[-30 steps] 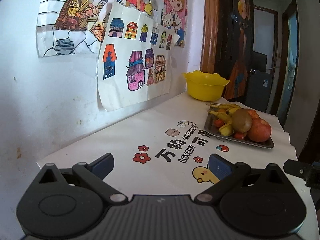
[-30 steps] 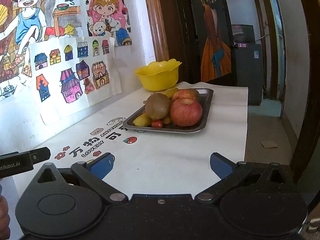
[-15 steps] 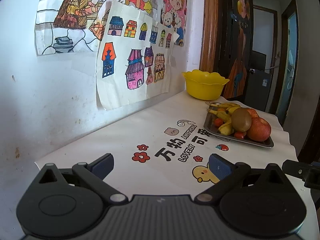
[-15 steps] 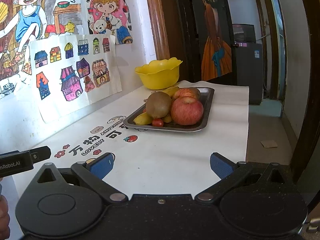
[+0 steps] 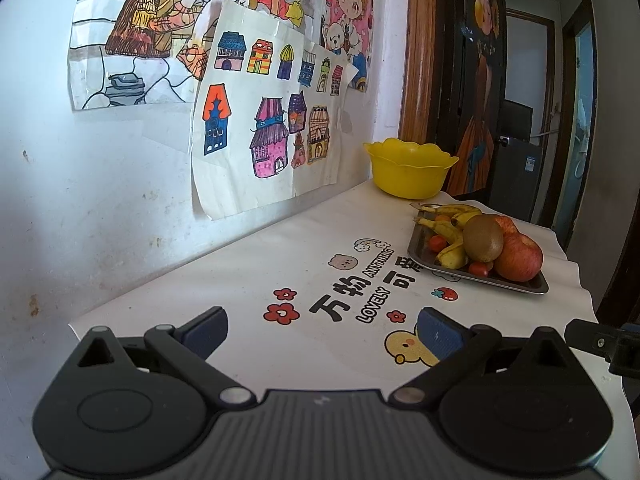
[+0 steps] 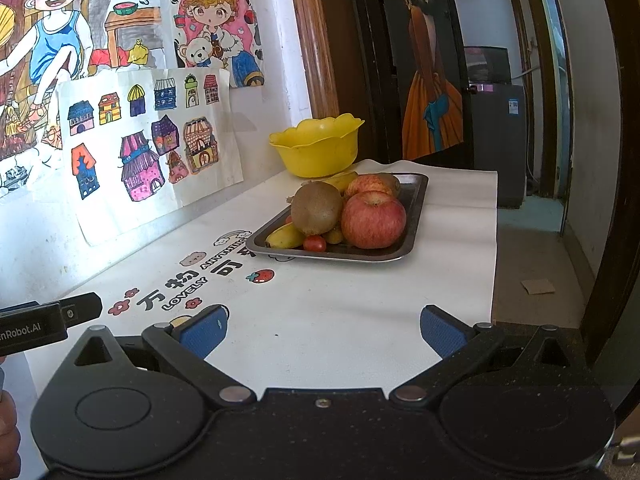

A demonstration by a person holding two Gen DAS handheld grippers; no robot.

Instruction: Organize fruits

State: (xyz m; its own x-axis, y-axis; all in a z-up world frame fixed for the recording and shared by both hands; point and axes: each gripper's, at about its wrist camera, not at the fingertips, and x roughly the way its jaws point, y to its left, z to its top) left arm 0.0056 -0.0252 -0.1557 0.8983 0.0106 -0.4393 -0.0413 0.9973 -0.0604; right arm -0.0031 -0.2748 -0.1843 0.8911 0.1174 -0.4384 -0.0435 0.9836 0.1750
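Left claw [image 5: 320, 330]: spread wide, empty, poised above the printed tabletop [image 5: 248, 280], well short of the fruit.
Right claw [image 6: 322, 330]: likewise spread wide, empty, aimed at the tray.
Metal tray [image 6: 416, 196]: shallow, dark, near the far end of the tabletop, heaped with fruit.
Yellow bowl [image 6: 320, 148]: scalloped rim, just behind the tray; contents not visible; probable destination.
Kiwi [image 6: 316, 208]: topmost on the heap, fuzzy and easy to hold but soft; best taken across the short axis with light pressure.
Apple [image 6: 373, 219]: front of 2, firm, heavy, smooth; best gripped at the widest girth, since likely to slip or roll.
Bananas [image 5: 448, 228]: small, curved, bruise-prone; mid-length hold advised.
Cherry tomato [image 6: 315, 243]: tiny, thin-skinned, wedged low under larger fruit; gentlest pinch, probably last.
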